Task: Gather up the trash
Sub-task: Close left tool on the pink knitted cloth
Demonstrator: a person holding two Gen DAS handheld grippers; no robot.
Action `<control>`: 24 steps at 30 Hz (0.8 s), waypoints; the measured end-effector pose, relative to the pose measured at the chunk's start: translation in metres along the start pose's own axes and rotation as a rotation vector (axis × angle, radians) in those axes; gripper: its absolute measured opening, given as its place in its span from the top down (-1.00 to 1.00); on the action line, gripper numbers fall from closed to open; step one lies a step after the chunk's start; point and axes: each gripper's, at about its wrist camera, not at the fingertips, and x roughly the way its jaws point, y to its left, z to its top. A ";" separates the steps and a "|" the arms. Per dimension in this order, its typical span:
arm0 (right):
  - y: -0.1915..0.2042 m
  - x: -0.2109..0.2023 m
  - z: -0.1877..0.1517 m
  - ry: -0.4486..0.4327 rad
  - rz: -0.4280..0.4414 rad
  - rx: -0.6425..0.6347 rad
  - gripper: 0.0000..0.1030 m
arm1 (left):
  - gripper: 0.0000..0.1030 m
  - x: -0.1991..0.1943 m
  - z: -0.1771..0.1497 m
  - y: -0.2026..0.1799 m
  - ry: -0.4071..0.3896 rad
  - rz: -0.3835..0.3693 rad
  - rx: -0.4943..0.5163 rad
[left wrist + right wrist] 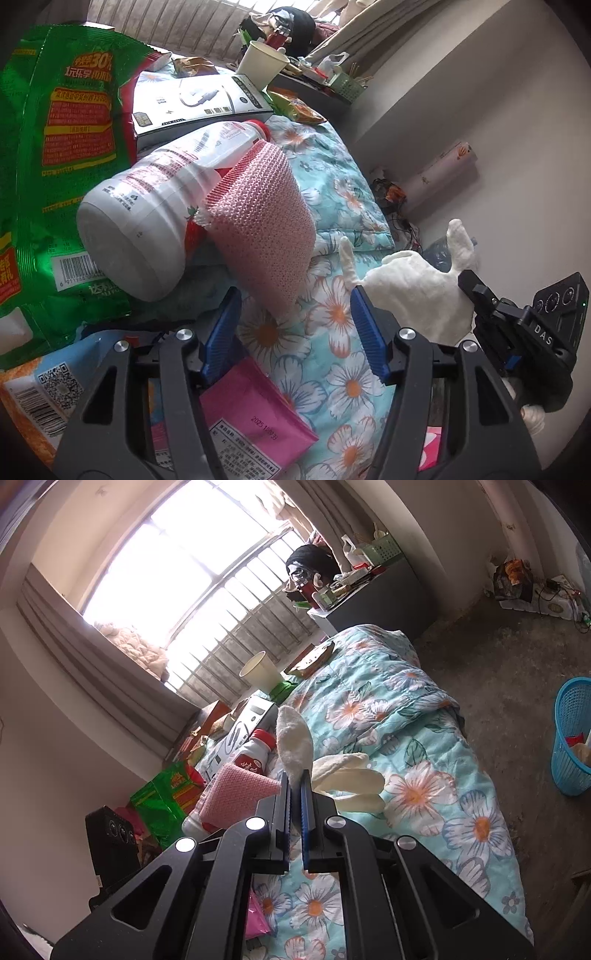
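The right gripper (295, 786) is squeezed tight on a white glove (295, 746). The glove looks soft and fuzzy, like cotton. One flat, rounded part sticks up from the jaws toward 12 o'clock, and its long fingers lie out toward 3 o'clock over the quilt (417, 716). The quilt is puffy, light blue, with big white and orange flowers.

The left gripper (295, 325) has its blue ribbed pads spread apart, with only quilt between them. No thing is pinched there. In its view the glove (413, 291) sits at about 3 o'clock, just beside the right pad.

Just ahead of the left gripper, at 12 o'clock, hangs a pink bumpy foam net sleeve (266, 225). It leans on a smooth white plastic bottle (155, 214) with a red cap. The bottle lies on its side, its round bottom toward the camera and its cap pointing away to 1 o'clock. A shiny green snack bag (59, 155) stands at 10 o'clock. A flat white box (199, 103) and a paper cup (262, 62) sit farther back. A pink packet (255, 417) lies under the left gripper.

On the floor, at 3 o'clock in the right view, stands a blue plastic mesh basket (570, 738), maybe with some trash inside.
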 end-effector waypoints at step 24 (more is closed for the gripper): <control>-0.021 0.007 -0.002 0.013 0.028 0.034 0.91 | 0.32 0.017 0.007 -0.002 -0.064 0.105 -0.059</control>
